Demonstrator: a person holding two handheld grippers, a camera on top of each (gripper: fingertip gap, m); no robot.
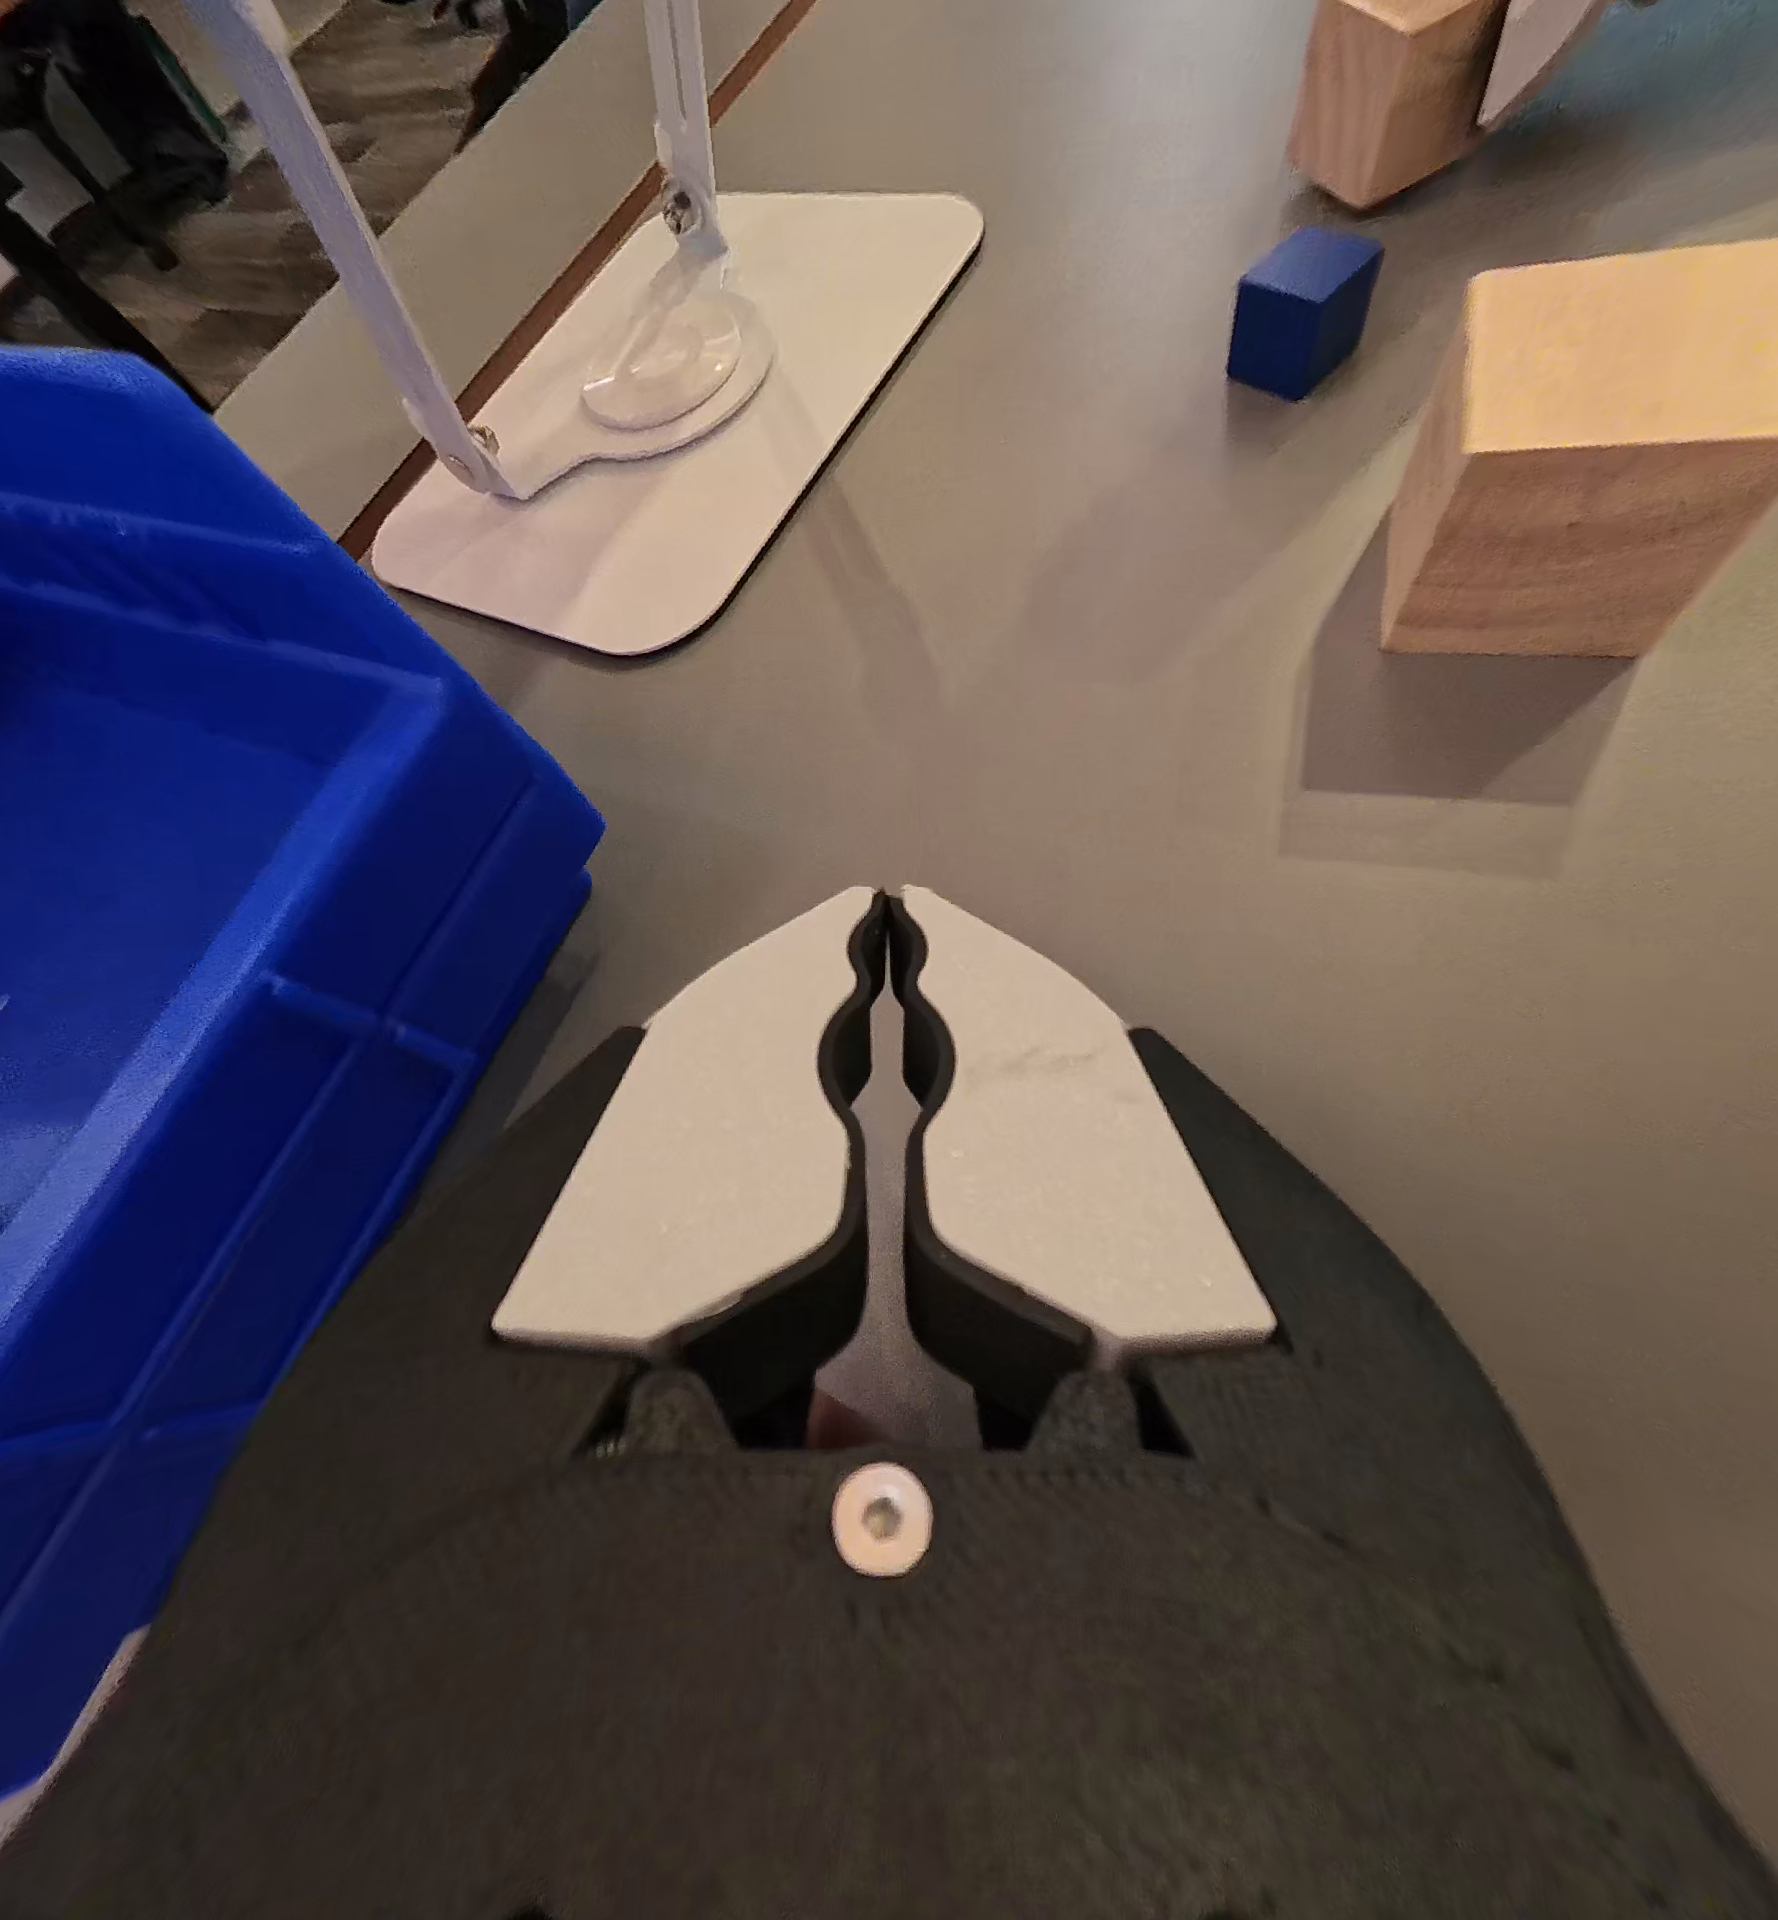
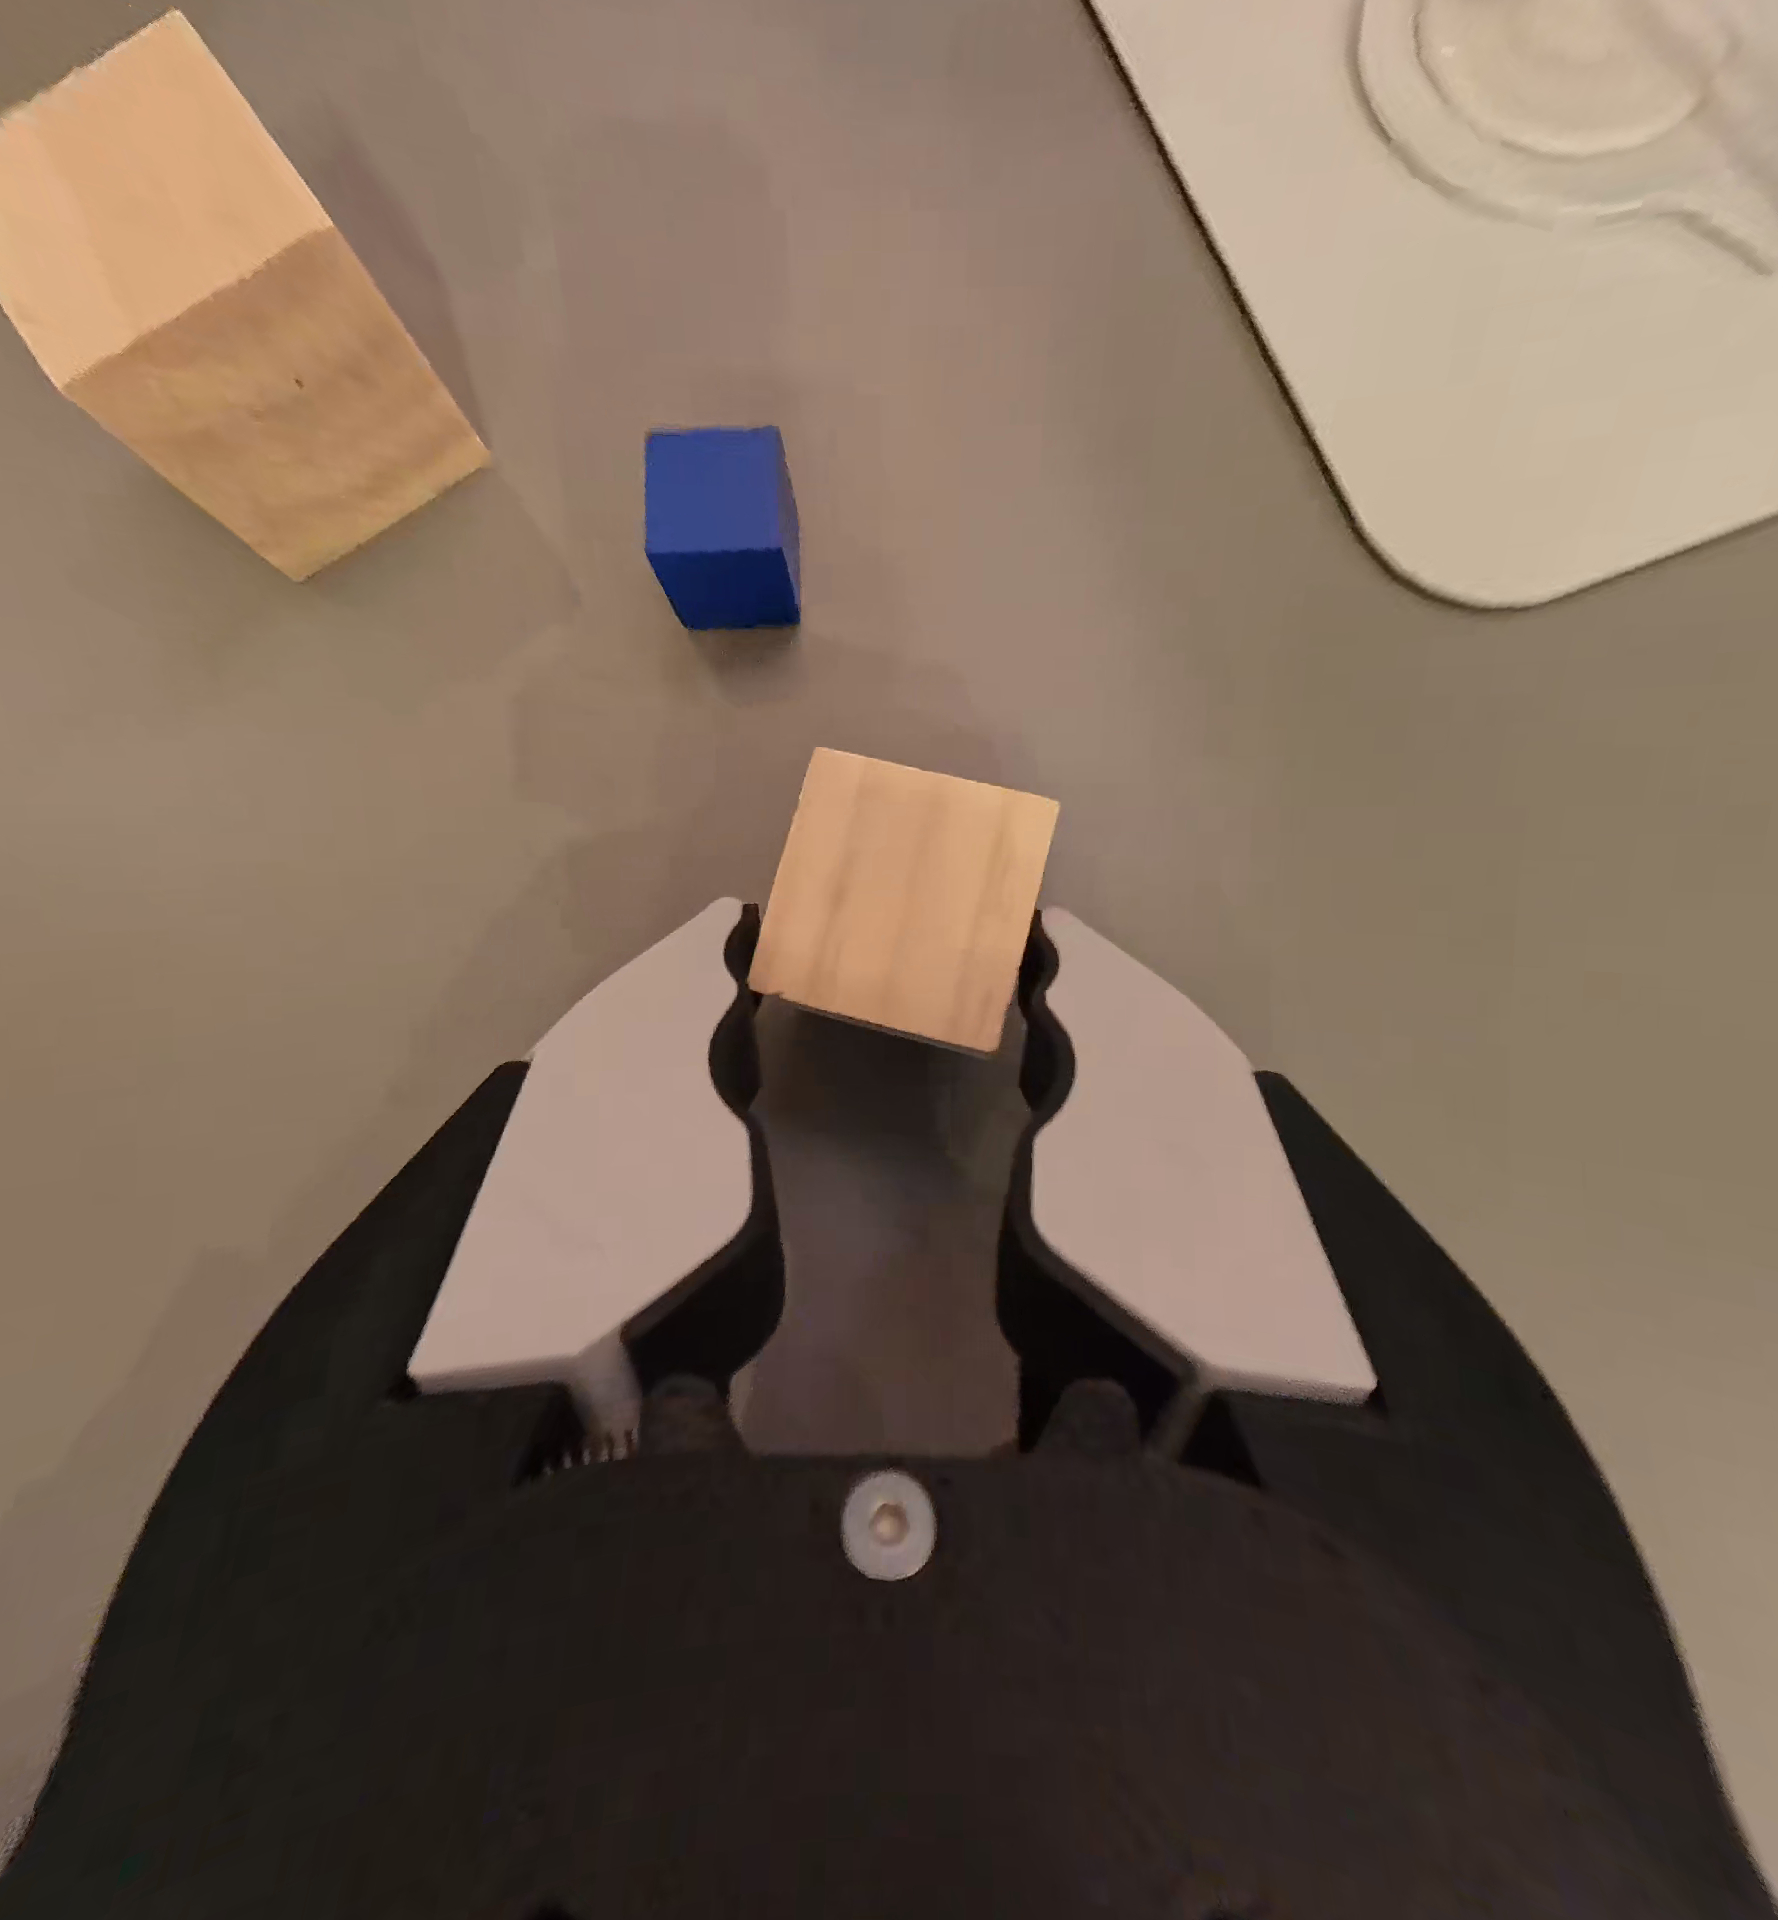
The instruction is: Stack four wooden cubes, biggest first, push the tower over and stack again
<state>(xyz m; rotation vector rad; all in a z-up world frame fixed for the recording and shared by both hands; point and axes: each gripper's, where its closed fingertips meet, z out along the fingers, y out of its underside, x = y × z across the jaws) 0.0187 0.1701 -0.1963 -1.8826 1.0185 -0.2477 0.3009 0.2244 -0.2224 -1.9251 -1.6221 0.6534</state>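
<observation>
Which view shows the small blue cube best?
The right wrist view: the blue cube sits near centre, alone on the grey table, two faces sharp. The left wrist view shows it farther off, smaller.

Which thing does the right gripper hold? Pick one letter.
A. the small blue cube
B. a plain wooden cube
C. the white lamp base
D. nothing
B: in the right wrist view the right gripper pinches a plain wooden cube between its fingertips, while the blue cube lies apart on the table.
</observation>
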